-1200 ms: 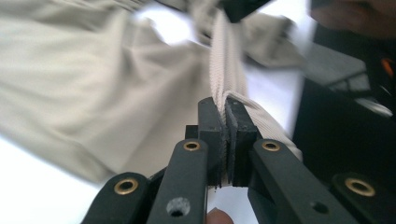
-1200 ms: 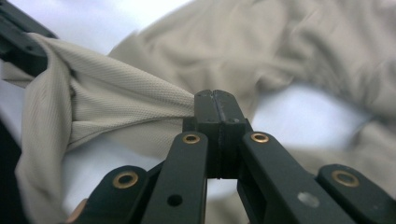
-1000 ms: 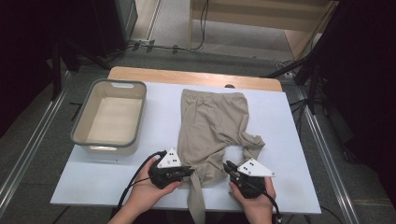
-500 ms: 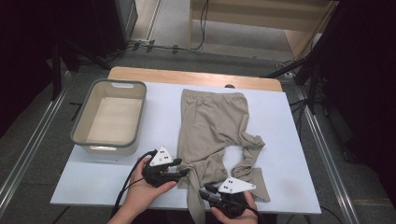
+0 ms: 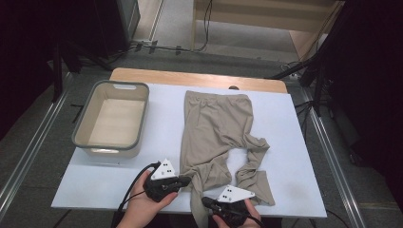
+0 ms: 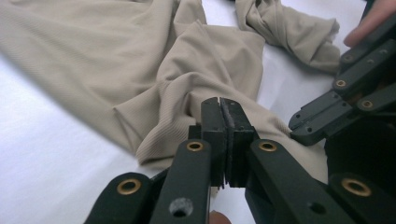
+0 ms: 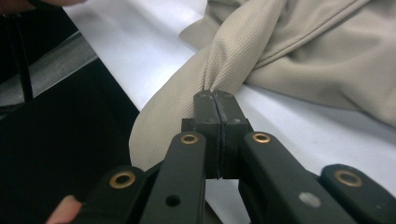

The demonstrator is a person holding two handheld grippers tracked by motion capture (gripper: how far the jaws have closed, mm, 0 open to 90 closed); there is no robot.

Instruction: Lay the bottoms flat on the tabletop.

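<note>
Since a second ago the right gripper (image 5: 207,203) is dropping toward 6 o'clock, and both it and the left gripper (image 5: 186,180) are pinching the beige garment's (image 5: 216,128) crumpled near end, so straightening on the white surface (image 5: 285,128) is barely starting.

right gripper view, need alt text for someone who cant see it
The right gripper has its two black jaws shut on a bunched fold of beige trousers. The fabric lies on a white table, and its pinched end hangs over the table's edge.
</note>
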